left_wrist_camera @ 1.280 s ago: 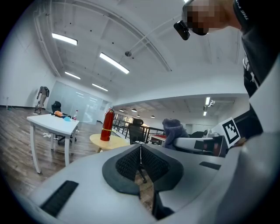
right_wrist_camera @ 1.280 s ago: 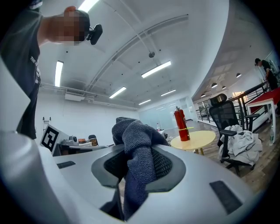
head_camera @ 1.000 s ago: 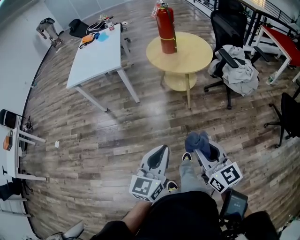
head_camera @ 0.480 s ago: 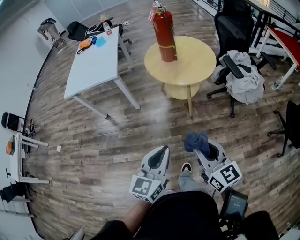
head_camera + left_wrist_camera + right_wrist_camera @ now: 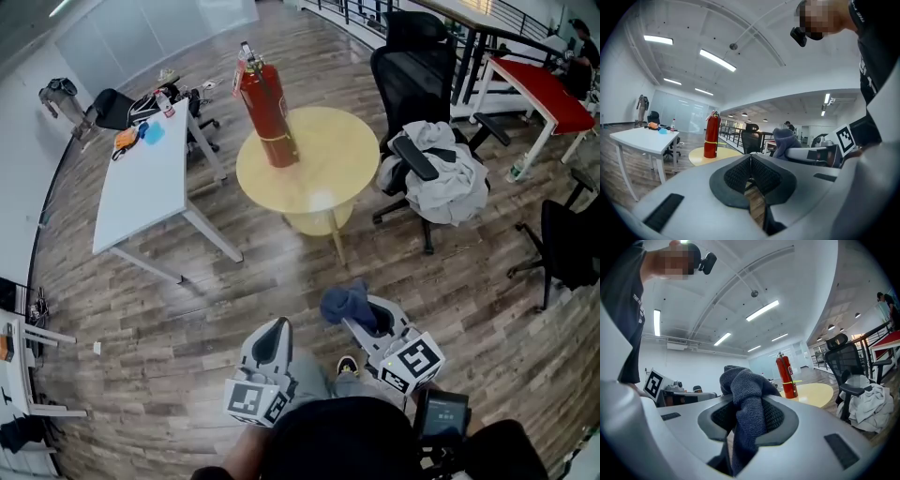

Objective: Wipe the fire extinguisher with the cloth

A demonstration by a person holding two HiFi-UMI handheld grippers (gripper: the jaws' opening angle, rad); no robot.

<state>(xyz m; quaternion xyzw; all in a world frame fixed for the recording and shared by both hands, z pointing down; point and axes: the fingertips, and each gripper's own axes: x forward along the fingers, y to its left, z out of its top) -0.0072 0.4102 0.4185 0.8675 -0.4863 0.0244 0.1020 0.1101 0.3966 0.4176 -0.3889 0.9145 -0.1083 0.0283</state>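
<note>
A red fire extinguisher (image 5: 266, 108) with a yellow band stands upright on the round yellow table (image 5: 323, 169); it also shows as the extinguisher (image 5: 711, 136) in the left gripper view and the extinguisher (image 5: 786, 376) in the right gripper view. My right gripper (image 5: 349, 312) is shut on a dark blue cloth (image 5: 344, 302), which bunches above the jaws as the cloth (image 5: 745, 399). My left gripper (image 5: 275, 330) is shut with nothing in it (image 5: 750, 161). Both grippers hover low over the floor, well short of the table.
A white rectangular table (image 5: 141, 183) with small items at its far end stands left of the round one. A black office chair (image 5: 422, 89) draped with grey clothing (image 5: 445, 183) stands right of it. Another black chair (image 5: 572, 244) is at the right edge, a red bench (image 5: 544, 94) behind.
The view has advanced and swung: the round table and extinguisher have shifted left and lower in the head view, closer to me. Both grippers keep their hold and relative pose.
</note>
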